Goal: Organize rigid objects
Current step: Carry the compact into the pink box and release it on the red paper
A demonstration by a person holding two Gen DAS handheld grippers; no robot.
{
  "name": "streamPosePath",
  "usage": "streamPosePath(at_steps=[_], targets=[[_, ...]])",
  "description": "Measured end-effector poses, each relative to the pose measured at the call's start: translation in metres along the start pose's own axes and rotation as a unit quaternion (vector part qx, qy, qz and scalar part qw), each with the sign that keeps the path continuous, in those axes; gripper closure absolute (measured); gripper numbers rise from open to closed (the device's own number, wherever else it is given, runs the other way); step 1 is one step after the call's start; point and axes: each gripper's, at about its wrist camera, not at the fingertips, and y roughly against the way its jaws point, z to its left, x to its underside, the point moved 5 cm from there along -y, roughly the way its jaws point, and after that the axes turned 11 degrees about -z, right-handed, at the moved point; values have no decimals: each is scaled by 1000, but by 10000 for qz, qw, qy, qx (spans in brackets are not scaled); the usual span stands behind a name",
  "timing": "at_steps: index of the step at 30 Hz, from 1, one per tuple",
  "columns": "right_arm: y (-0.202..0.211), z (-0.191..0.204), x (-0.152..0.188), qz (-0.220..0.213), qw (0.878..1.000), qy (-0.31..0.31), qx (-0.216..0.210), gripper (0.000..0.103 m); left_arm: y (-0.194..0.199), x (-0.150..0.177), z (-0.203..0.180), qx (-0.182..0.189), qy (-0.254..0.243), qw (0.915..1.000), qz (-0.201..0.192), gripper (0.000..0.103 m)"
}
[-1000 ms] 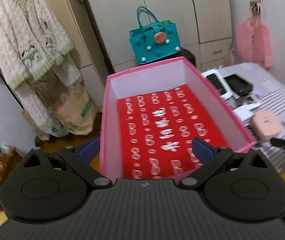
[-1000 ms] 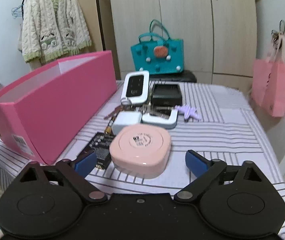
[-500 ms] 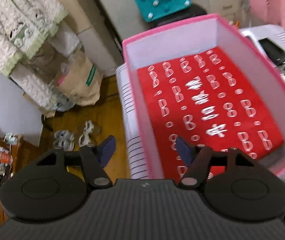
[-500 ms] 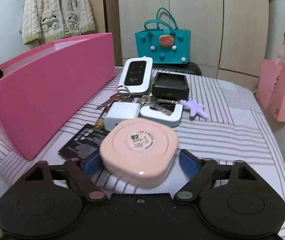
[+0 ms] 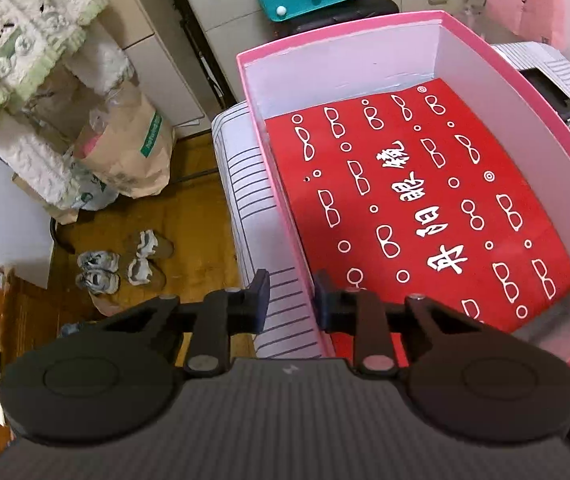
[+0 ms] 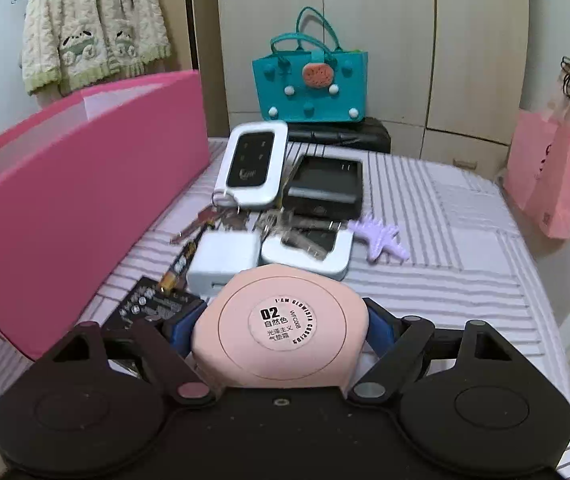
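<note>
A pink box (image 5: 537, 92) with a red printed sheet (image 5: 417, 200) inside stands on the striped table. My left gripper (image 5: 291, 300) straddles the box's left wall (image 5: 285, 216), one finger outside and one inside, closed on it. In the right wrist view the box (image 6: 69, 192) is at the left. My right gripper (image 6: 277, 328) is shut on a round pink compact case (image 6: 281, 324) and holds it just above the table. Beyond it lie a white charger block (image 6: 223, 262), keys (image 6: 205, 220), a white router (image 6: 255, 162), a black charger cradle (image 6: 327, 186), a white-framed device (image 6: 309, 248) and a purple starfish clip (image 6: 381, 238).
A black card (image 6: 153, 306) and a small battery (image 6: 177, 270) lie between the case and the box. A teal bag (image 6: 311, 84) sits behind the table on a black stool. A pink bag (image 6: 553, 176) hangs at the right. Shoes (image 5: 121, 264) and paper bags are on the floor to the left.
My left gripper moved left and down to the box's left wall and closed on it. My right gripper moved forward around the pink case, closed on it and lifted it slightly.
</note>
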Motion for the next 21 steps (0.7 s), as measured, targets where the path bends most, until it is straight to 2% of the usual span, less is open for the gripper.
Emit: streamPosePath(at_steps=[3,4,7,11,13,16,21], targets=[[15,3,-17,-63,9996,231,-179,18,-5,0,-3,40,19,9998,178,89],[20,5,-24,-119,9992,267,-276,18,-6,0,-5,38,-11,9997,238,95],[32,16,-55,-315,9966,361,-664,18,-5,1,-16,-168,-217,9995,149,94],[34,53,-101,-546,9844,914,-1401,18,0,3,-14,64,-42,10000,45,96],[23,74,-111,-540,9777,1358,-1508,18,1,3,-17,109,-93,9999,15,95],[3,100,-124,-384,9670,1797,-1763,18,3,5,-18,230,-75,9997,10,94],[-38,136,-151,321,9555,1681,-2404,18,-1,3,-12,341,29,9994,106,94]])
